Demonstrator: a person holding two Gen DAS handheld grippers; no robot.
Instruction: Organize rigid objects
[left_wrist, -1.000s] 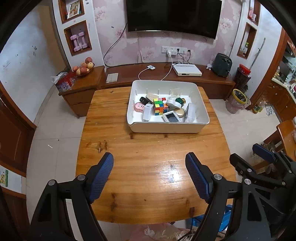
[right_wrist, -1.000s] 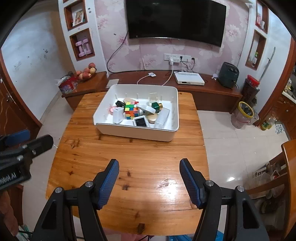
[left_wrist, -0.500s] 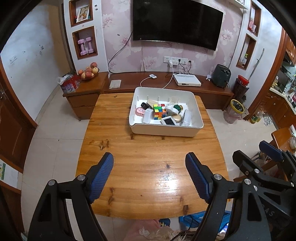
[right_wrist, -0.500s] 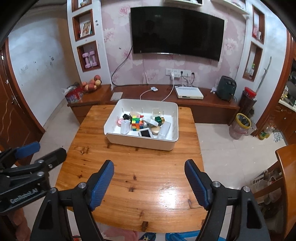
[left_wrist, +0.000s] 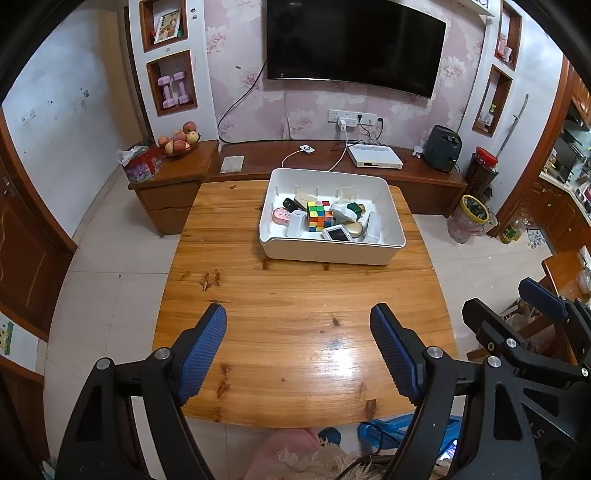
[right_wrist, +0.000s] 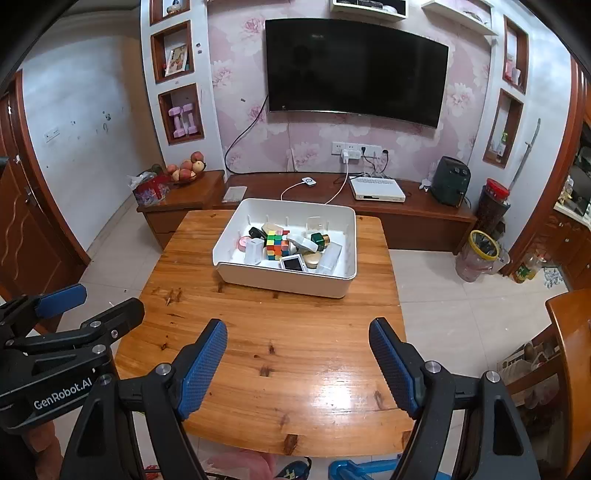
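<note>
- Wooden bench (left_wrist: 295, 314) fills the middle of a room with pink flowered wallpaper.
- Left tool (left_wrist: 298, 354) hangs above the near edge, fingers spread wide, holding nothing.
- Right tool (right_wrist: 297, 363) hangs beside it, just as wide and empty (each shows in the other's view).
- White bin (left_wrist: 328, 254) sits at the far end, well apart from both.
- Colour cube (left_wrist: 319, 216) lies among small items inside it.
- Black television (right_wrist: 354, 70) hangs on the wall beyond.

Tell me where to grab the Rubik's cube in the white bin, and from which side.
Take the Rubik's cube from above, fingers closing on its two flat opposite side faces. It sits upright among other items in the white bin, whose walls block a sideways approach. A white box crowds its left side, so clearance there looks tight. Both the left gripper and the right gripper are open.
</note>
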